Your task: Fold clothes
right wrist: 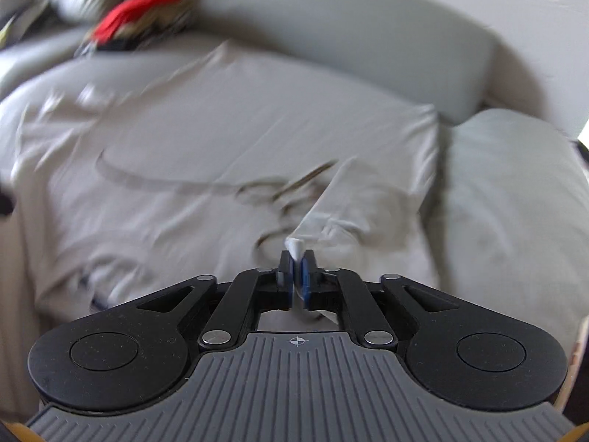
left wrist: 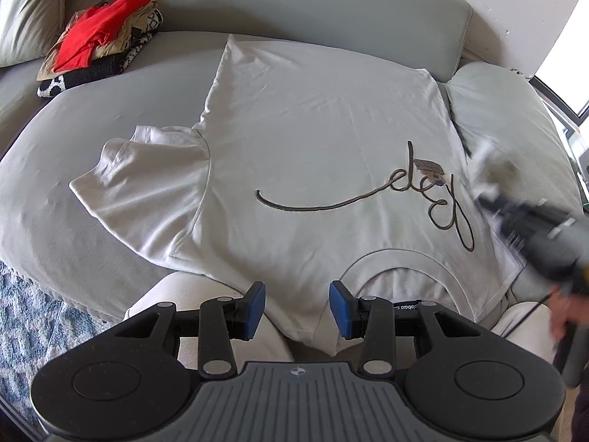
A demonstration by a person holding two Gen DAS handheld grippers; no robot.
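A white T-shirt (left wrist: 313,129) with a dark cursive print lies spread front-up on a grey sofa seat, collar toward me. Its left sleeve (left wrist: 147,169) lies rumpled outward. My left gripper (left wrist: 297,304) stands open just above the shirt's near shoulder edge, beside the collar; the pads touch no cloth. My right gripper (right wrist: 297,261) is shut on a pinched fold of the right sleeve (right wrist: 331,199), which is lifted and stretched over the shirt (right wrist: 184,129). In the left wrist view the right gripper (left wrist: 533,221) shows as a blur at the shirt's right edge.
A pile of clothes (left wrist: 99,40), red on top, sits at the back left of the sofa. The grey backrest (left wrist: 331,11) runs behind the shirt, and a pale cushion (left wrist: 497,110) lies to its right. A blue patterned rug (left wrist: 22,313) covers the floor at lower left.
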